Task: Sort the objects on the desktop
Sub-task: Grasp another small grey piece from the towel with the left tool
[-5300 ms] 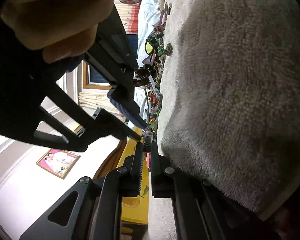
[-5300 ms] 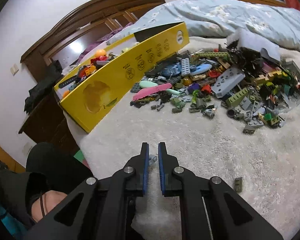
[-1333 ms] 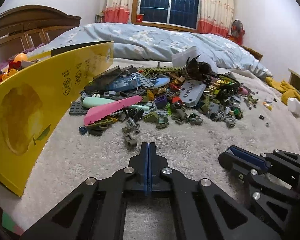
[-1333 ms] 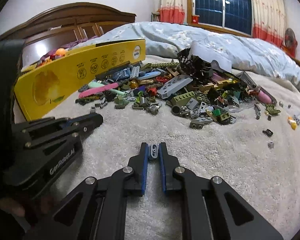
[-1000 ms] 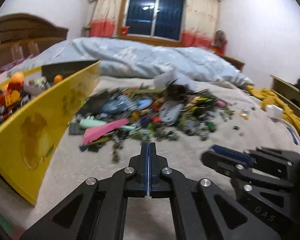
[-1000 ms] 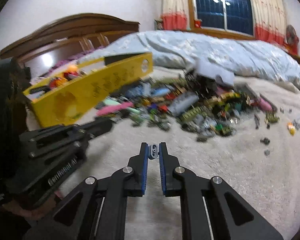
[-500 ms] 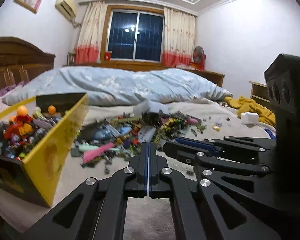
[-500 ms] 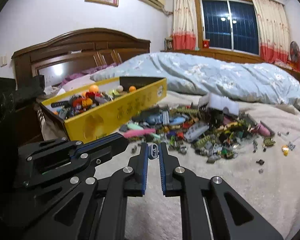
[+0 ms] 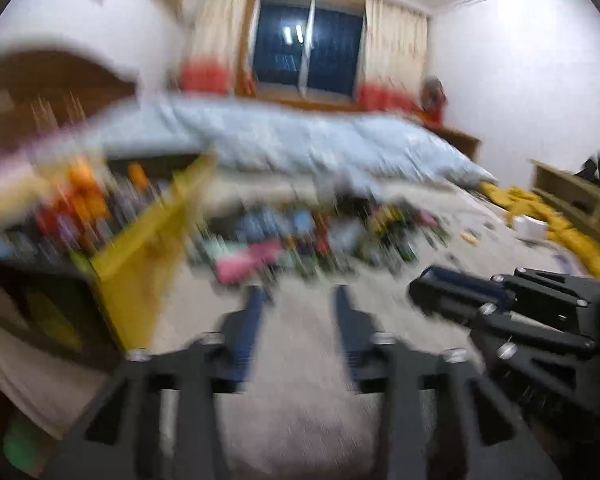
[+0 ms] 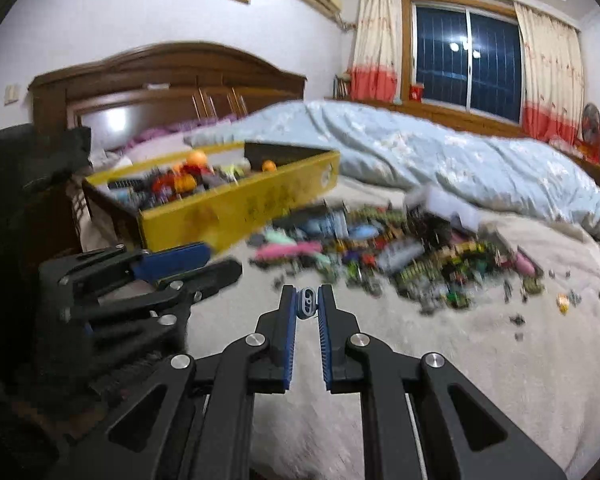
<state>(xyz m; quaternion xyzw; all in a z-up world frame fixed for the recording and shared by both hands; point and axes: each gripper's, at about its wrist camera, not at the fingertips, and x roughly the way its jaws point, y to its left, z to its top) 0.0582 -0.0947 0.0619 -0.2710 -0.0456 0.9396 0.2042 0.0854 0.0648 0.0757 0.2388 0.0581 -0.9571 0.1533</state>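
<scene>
Right wrist view: my right hand-held gripper (image 10: 308, 307) pinches a small grey link piece (image 10: 307, 303) between its blue pads, raised above the beige blanket (image 10: 480, 380). At 1 o'clock lies the brick pile (image 10: 404, 254); at 11 o'clock sits the yellow box (image 10: 235, 210), part-filled with toys. My left hand-held gripper (image 9: 297, 300), blurred in its own view, has its jaws spread wide with nothing between them.
</scene>
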